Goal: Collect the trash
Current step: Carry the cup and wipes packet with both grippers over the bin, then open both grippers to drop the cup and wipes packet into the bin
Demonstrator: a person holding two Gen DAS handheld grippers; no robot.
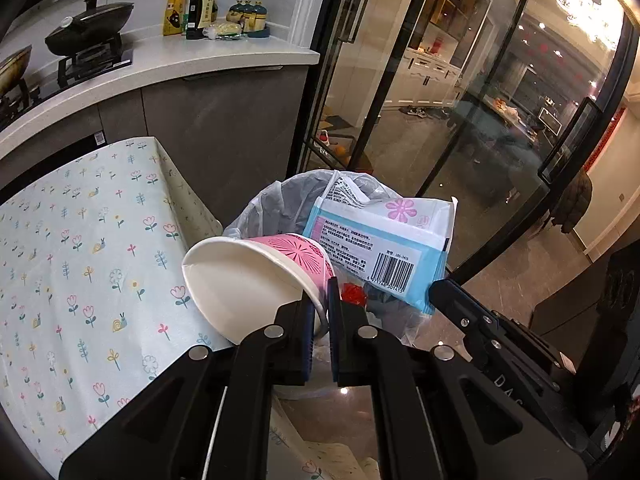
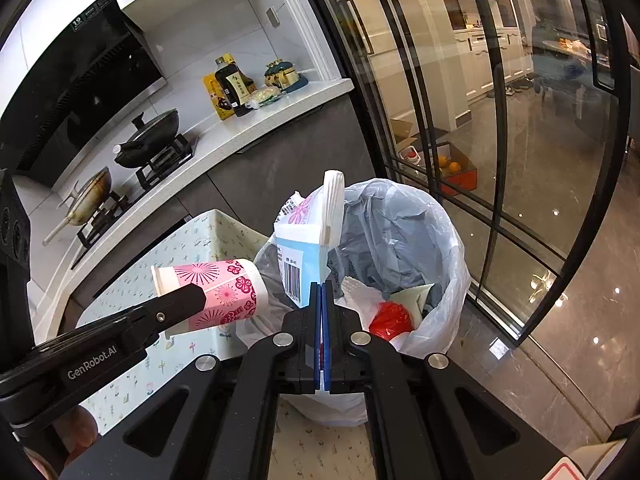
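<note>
My left gripper [image 1: 320,304] is shut on the rim of a pink-and-white paper cup [image 1: 256,276], held on its side over the table edge beside the bin; the cup also shows in the right wrist view [image 2: 224,292]. My right gripper [image 2: 321,296] is shut on a blue-and-white tissue packet [image 2: 304,248] with a pink flower and barcode, held over the bin; the packet also shows in the left wrist view [image 1: 384,248]. The bin [image 2: 448,280], lined with a clear plastic bag, holds grey wrapping, white paper and a red scrap [image 2: 390,318].
A table with a floral cloth [image 1: 80,260] lies left of the bin. Behind it a grey cabinet and white counter [image 1: 160,64] carry pans on a stove and bottles. Black-framed glass doors [image 1: 400,100] stand right of the bin, on a glossy floor.
</note>
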